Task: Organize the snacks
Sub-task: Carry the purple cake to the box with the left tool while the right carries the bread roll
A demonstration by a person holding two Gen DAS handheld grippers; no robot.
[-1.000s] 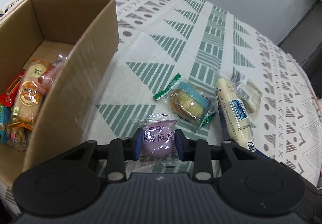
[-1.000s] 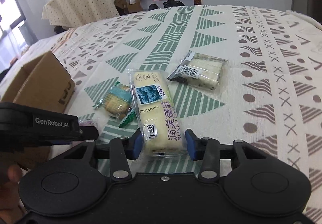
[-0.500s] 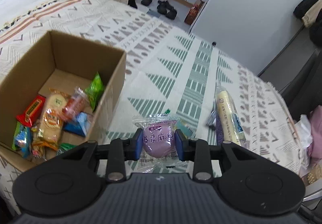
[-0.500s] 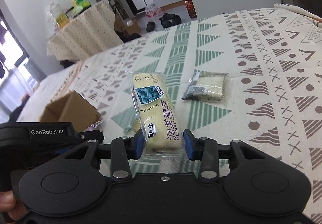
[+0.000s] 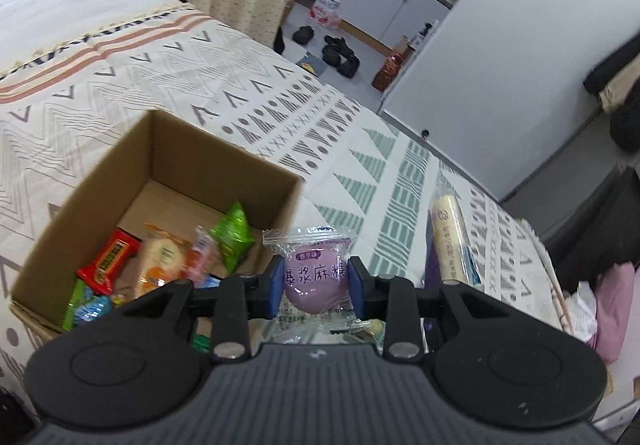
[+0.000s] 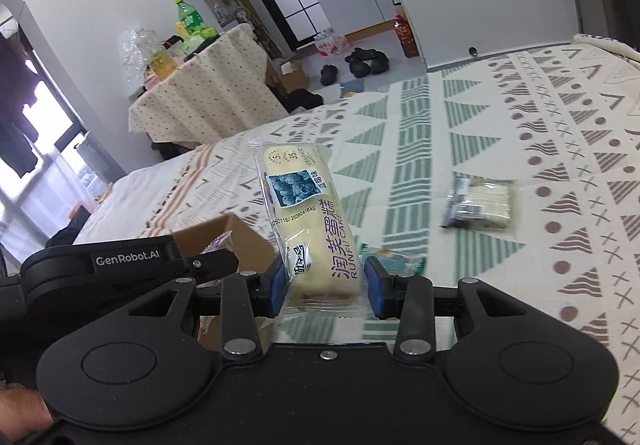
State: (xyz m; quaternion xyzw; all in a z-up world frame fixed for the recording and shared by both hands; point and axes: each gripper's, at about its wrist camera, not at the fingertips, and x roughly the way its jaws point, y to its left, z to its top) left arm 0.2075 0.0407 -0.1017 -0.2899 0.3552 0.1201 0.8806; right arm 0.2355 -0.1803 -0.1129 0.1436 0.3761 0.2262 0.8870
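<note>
Jaws of left gripper [image 5: 315, 287] clamped on a purple mochi packet [image 5: 314, 277], blue pads pressing both sides of the round sweet; packet held in the air, just right of the near corner of the cardboard box [image 5: 256, 181]; jaws of right gripper [image 6: 326, 285] clamped on the near end of a long cream cake roll [image 6: 308, 221] in clear wrap, far end sticking up and away from the gripper, clear of the cloth; left gripper also shows at the left edge of the right wrist view, mochi wrapper peeking out over the box; box open-topped, holding mixed snacks: red bar [image 5: 108, 263], orange-and-cream pack [image 5: 160, 263], green pouch [image 5: 234, 235], blue-green wrappers at the near wall; box sits on the patterned tablecloth [image 6: 540, 149] covering the table; one flat cream wafer pack [image 6: 480, 205] lies on the cloth, well right of the roll; a small green-edged packet [image 6: 394, 259] lies just behind the right pad.
</note>
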